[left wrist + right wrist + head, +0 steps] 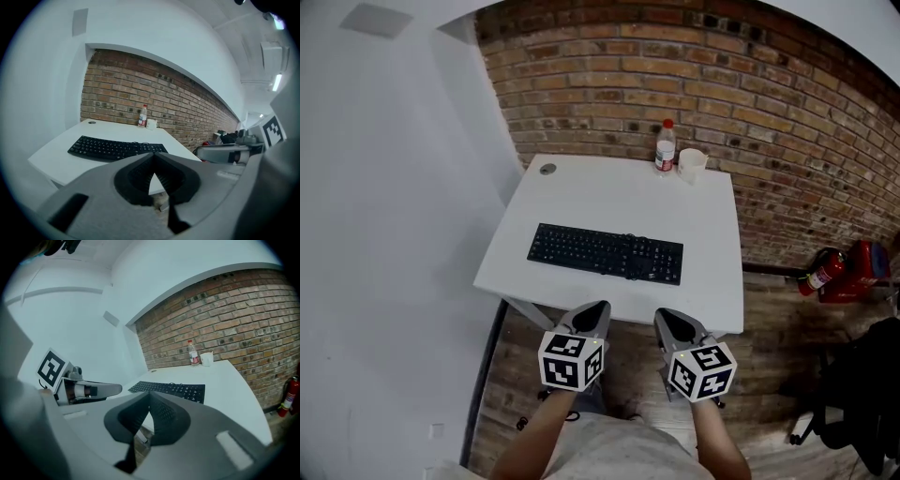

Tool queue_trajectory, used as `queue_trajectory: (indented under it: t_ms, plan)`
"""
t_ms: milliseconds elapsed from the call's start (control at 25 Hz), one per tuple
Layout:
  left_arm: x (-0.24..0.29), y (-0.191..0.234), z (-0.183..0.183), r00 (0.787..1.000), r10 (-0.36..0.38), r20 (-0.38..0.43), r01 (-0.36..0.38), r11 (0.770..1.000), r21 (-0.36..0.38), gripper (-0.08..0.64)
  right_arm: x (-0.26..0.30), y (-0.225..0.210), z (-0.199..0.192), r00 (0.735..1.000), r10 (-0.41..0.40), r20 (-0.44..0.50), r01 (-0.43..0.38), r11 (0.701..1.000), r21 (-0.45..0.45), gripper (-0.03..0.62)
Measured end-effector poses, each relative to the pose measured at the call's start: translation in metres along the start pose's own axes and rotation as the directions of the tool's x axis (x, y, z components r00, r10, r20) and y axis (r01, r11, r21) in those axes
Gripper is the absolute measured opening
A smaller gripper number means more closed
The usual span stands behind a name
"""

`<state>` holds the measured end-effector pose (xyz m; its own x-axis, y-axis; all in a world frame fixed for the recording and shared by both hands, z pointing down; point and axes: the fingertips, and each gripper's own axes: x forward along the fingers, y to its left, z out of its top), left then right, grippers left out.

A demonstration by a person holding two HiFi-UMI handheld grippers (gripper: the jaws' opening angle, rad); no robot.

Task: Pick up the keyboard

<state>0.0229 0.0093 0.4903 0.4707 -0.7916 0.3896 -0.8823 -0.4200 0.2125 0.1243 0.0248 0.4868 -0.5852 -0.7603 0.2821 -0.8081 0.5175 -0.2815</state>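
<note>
A black keyboard (606, 253) lies flat on the white table (712, 281), its long side roughly parallel to the near edge; it also shows in the left gripper view as the keyboard (115, 148) and in the right gripper view as the keyboard (172, 389). My left gripper (598, 307) hovers just short of the table's near edge, jaws shut and empty. My right gripper (662, 315) hangs beside it at the same edge, also shut with nothing in it. Both point toward the keyboard and touch nothing.
At the table's far edge stand a plastic bottle (665, 147) with a red cap and a white cup (691, 164). A round grommet (547, 170) sits at the far left corner. A brick wall (787, 131) lies behind; a red fire extinguisher (824, 271) lies on the floor to the right.
</note>
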Motion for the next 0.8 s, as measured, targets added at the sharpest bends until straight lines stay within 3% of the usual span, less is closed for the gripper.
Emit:
queue_trajectory:
  t_ms: [800]
  plan:
    - [0.092,0.164,0.054,0.992,-0.083,-0.09,0.081,0.996,-0.032,0.017,0.158,-0.039,0.04,0.986,-0.145,-0.079,0.147,0.989,0.031,0.006]
